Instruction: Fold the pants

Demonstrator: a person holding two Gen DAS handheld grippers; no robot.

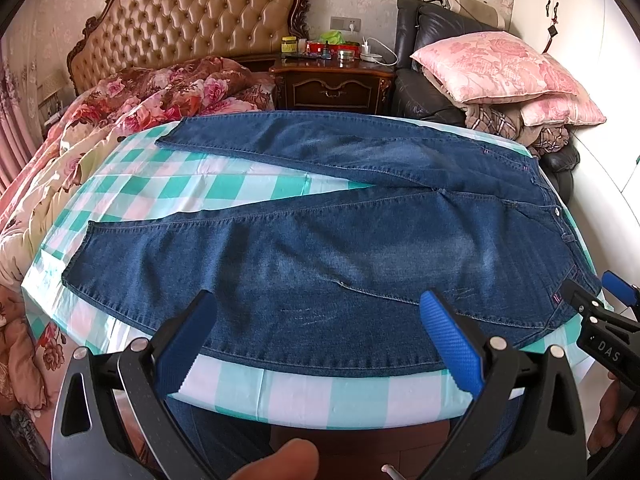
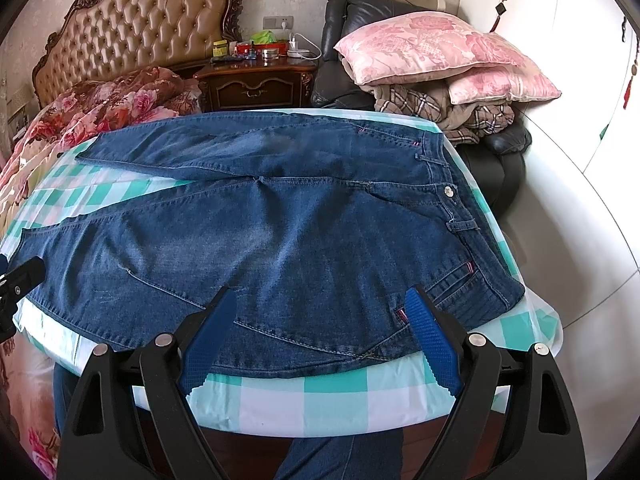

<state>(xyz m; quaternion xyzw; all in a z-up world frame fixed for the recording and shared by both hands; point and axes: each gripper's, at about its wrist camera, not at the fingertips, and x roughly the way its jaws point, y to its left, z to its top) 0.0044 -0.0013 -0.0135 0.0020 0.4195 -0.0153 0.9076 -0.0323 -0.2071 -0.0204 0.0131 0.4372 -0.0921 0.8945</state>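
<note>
Two pillows (image 2: pixel 432 48) beyond jeans (image 2: pixel 260 236), nightstand (image 2: pixel 256 84) behind.

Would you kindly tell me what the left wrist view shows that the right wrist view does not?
Only the left wrist view shows the leg hems and a thumb. Only the right wrist view shows the whole waistband with its button. Both show the jeans flat on the checked cloth, and both hand-held grippers, left and right, open.

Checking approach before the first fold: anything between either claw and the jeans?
Nothing visible. The jeans lie flat on the checked cloth, near edge facing both open claws. Left claw and right claw hover at that edge with only bare cloth below.
</note>
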